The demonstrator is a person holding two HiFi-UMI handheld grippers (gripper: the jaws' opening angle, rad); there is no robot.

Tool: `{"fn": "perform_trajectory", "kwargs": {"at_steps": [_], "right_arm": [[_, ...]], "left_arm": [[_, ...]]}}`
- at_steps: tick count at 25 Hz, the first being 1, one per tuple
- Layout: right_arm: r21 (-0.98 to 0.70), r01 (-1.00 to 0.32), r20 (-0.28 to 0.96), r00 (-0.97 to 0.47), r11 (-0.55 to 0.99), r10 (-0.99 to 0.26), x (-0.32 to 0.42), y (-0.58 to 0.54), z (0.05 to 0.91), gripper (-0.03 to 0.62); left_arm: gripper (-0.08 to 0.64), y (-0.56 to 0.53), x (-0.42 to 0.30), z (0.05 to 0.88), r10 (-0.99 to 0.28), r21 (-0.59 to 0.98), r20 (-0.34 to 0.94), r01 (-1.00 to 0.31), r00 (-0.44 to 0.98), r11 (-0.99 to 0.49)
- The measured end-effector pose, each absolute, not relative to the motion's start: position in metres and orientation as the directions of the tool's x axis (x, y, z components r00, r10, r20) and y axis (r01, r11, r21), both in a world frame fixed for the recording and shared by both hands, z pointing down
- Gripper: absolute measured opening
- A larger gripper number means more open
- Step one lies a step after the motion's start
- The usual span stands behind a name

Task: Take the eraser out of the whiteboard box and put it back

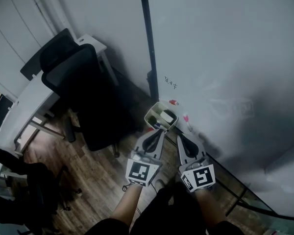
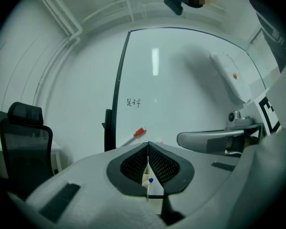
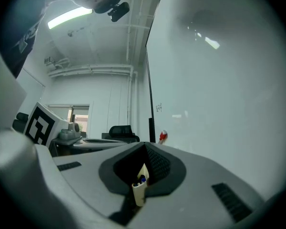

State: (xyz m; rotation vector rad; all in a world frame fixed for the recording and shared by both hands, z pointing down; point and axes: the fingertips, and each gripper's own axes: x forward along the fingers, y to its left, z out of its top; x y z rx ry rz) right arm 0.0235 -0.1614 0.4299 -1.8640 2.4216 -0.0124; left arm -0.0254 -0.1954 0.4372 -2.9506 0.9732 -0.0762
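We are holding the left claw (image 1: pixel 159 130) and the right claw (image 1: pixel 181 137) side by side, each with its jaws pressed together and gripping nothing, both pointing at the whiteboard box (image 1: pixel 153 112) just ahead of their tips. The eraser (image 1: pixel 168 116) is lying inside that box, which is sitting at the lower edge of the whiteboard (image 1: pixel 225 58); a blue-tipped pen (image 2: pixel 151 180) is standing in it too.

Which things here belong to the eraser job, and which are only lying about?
For the job: box on the whiteboard; dark block inside it, likely the eraser; left gripper; right gripper.

Just lying about: chair; desk; red-capped marker on the board.
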Motion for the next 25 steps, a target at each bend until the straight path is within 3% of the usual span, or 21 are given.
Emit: {"fn": "perform_trajectory", "kwargs": {"at_steps": [21,25], "right_arm": [[-0.132,-0.96,-0.038,-0.244,0.247,-0.969,0.041,-0.196,0.462,0.002],[-0.123,-0.961,-0.036,-0.247,0.249,-0.968,0.044,-0.195,0.459,0.003]], "left_arm": [[0.008,-0.227,-0.006,0.473,-0.61,-0.06,0.101,-0.608,0.786,-0.792],[0.118,-0.231,0.002,0.48,-0.598,-0.086,0.145,-0.592,0.788,-0.801]]}}
